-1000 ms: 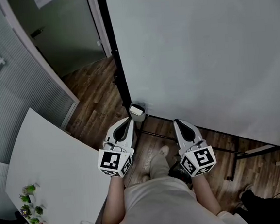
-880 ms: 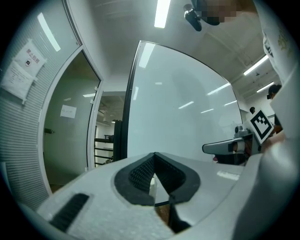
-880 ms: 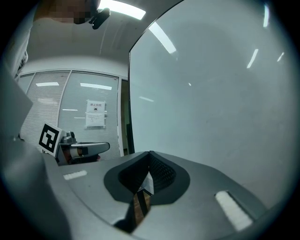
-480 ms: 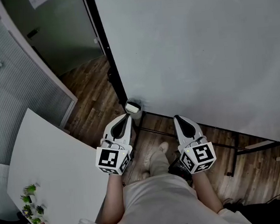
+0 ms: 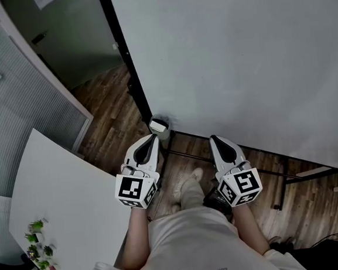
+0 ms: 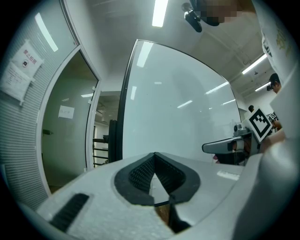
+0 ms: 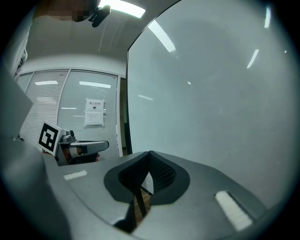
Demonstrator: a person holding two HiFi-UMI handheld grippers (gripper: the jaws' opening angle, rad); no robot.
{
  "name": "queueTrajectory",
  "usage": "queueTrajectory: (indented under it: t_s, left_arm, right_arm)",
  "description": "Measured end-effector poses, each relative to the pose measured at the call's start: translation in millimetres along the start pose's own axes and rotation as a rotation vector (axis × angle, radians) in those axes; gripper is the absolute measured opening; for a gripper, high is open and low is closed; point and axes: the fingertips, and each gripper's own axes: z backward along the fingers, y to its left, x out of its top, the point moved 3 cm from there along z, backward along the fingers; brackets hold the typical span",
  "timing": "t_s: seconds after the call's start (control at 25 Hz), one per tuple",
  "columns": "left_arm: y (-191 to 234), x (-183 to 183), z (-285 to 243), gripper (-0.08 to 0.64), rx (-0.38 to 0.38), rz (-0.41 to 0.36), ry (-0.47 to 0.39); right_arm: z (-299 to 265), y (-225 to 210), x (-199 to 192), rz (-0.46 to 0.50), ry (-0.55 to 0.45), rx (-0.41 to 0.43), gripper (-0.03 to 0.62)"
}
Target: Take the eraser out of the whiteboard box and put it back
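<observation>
Wood floor (image 5: 111,116), whiteboard (image 5: 238,55) ahead. Both the left gripper (image 5: 151,138) and right gripper (image 5: 214,140) are closed and empty. The whiteboard box (image 5: 159,125) lies just beyond the left tip, so the task seems unstarted.

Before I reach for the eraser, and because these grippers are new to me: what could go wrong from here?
Both the left gripper and the right gripper have shut, empty jaws; reaching like that would likely shove the whiteboard box instead of gripping. The box is small and sits by a black frame, so a jaw may catch the frame. The eraser cannot be made out inside the box, so aim may be off.
</observation>
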Motion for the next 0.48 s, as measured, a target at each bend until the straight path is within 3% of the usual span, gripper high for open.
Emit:
queueTrajectory:
  t_s: [0.48]
  left_arm:
    - [-10.0, 6.2, 9.4, 0.003, -0.007, 0.000, -0.019]
  right_arm:
    - [16.9, 0.5, 4.0, 0.002, -0.014, -0.011, 0.011]
